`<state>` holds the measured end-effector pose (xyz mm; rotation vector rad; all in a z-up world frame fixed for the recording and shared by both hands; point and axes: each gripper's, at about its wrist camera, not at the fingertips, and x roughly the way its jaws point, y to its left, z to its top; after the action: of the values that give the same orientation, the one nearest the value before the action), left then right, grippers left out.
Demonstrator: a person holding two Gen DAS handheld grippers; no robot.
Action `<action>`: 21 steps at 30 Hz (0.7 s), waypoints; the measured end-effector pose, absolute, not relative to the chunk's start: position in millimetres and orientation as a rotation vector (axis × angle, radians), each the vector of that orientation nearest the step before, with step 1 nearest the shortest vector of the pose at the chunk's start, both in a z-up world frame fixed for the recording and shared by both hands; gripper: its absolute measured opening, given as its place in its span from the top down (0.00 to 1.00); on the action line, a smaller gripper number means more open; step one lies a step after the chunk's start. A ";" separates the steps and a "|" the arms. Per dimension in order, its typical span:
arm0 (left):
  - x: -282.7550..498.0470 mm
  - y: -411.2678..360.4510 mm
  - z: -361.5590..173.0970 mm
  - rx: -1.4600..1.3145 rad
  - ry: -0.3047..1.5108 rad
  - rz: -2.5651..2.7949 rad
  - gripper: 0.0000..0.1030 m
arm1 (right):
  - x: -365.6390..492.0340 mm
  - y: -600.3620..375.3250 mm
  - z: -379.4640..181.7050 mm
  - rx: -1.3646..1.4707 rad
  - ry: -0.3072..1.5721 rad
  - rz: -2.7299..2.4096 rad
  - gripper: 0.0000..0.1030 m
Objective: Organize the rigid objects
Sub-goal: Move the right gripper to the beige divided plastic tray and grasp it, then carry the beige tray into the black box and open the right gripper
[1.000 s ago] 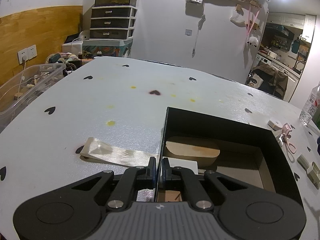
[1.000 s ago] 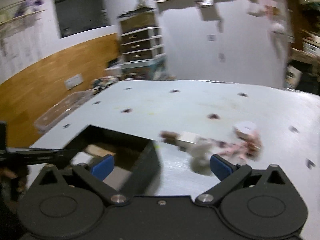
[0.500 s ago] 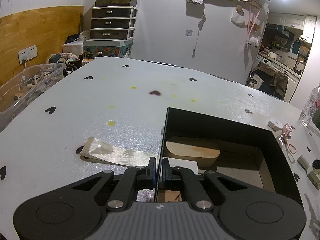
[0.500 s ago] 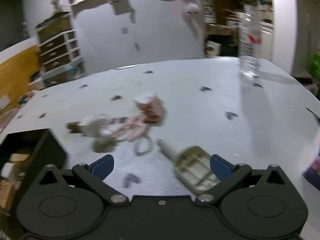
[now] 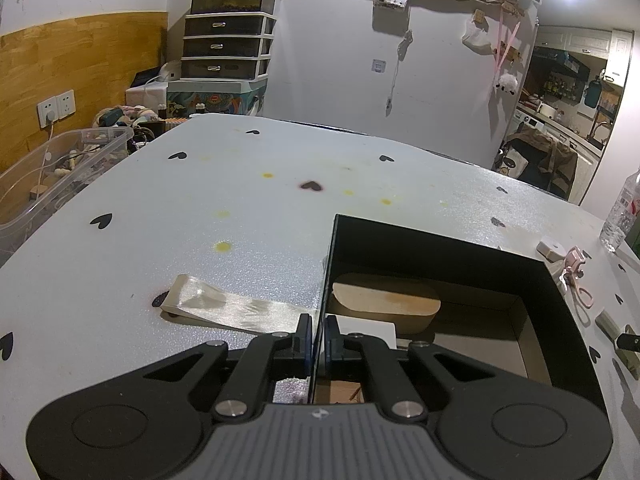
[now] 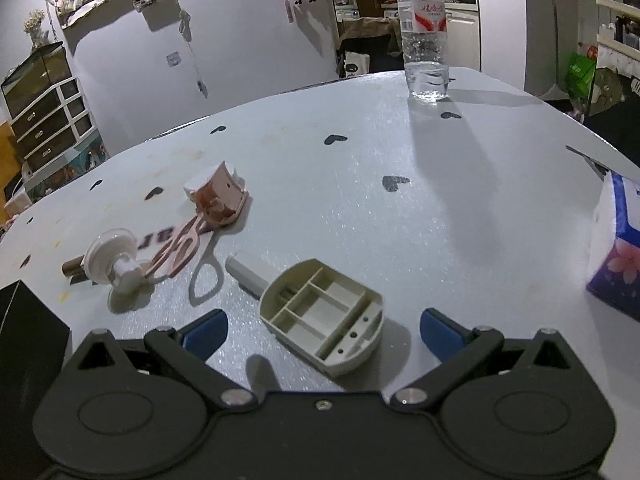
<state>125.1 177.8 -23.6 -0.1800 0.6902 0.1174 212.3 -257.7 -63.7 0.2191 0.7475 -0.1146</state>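
Observation:
My left gripper (image 5: 316, 338) is shut on the near left wall of the black box (image 5: 440, 248), which holds a tan oval piece (image 5: 386, 306) and a white block (image 5: 366, 330). My right gripper (image 6: 322, 326) is open, its blue pads on either side of a beige compartmented plastic part (image 6: 322, 324) lying on the table. Beyond it lie a pale stick (image 6: 246, 274), a pink clip with loops (image 6: 218, 198) and a white suction-cup piece (image 6: 112, 262). The box corner (image 6: 24, 320) shows at the left in the right wrist view.
A water bottle (image 6: 424, 36) stands at the far table edge. A purple tissue pack (image 6: 618, 240) lies at the right. A shiny ribbon strip (image 5: 232, 306) lies left of the box. A clear bin (image 5: 52, 176) stands beyond the table's left edge.
My right gripper has swung right from the box to the loose parts and now straddles the beige part. The left gripper has not moved.

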 end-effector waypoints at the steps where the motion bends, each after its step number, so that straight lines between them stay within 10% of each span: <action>1: 125.0 178.3 -23.3 -0.181 0.690 0.118 0.95 | 214.2 -256.3 -64.0 0.211 0.745 -0.121 0.00; 13: 124.9 178.6 -23.4 -0.181 0.689 0.117 0.95 | 217.6 -249.0 -63.5 0.100 0.704 -0.160 0.36; 21: 124.9 178.7 -23.6 -0.180 0.690 0.118 0.95 | 215.0 -254.7 -61.0 0.113 0.696 -0.123 0.36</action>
<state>124.9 178.7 -23.6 -0.1795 0.6898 0.1177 215.0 -254.7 -61.0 0.1130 0.6956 -0.1228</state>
